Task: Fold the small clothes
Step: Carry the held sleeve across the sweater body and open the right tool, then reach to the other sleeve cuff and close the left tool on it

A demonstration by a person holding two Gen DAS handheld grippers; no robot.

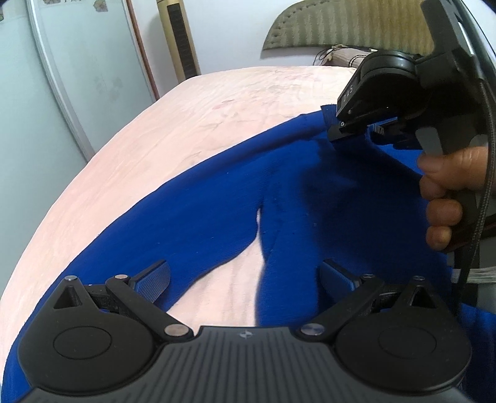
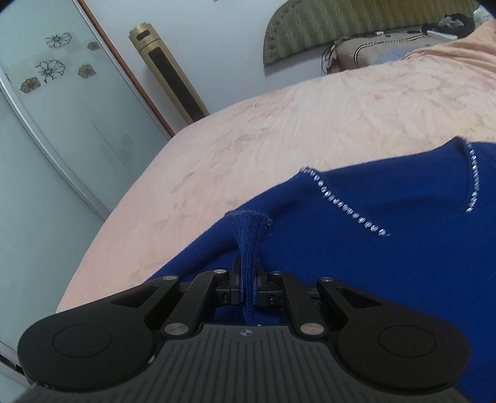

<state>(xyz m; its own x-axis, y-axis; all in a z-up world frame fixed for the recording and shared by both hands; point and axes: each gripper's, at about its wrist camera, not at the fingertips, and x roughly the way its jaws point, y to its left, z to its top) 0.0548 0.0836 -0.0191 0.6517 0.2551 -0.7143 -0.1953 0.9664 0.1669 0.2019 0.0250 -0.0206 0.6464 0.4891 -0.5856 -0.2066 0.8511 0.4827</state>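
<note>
A royal blue knit sweater lies spread on a pink bedspread. My left gripper hovers open just above it, over a gap where the sheet shows between two blue parts, and nothing is between its fingers. At the upper right of the left wrist view, my right gripper, held by a hand, pinches the sweater's edge. In the right wrist view, the right gripper is shut on a ribbed blue cuff. The sweater carries a rhinestone-trimmed neckline to the right.
The bedspread stretches away behind the sweater. A gold tower fan and a frosted sliding door stand beyond the bed's far edge. A padded headboard and a pillow are at the upper right.
</note>
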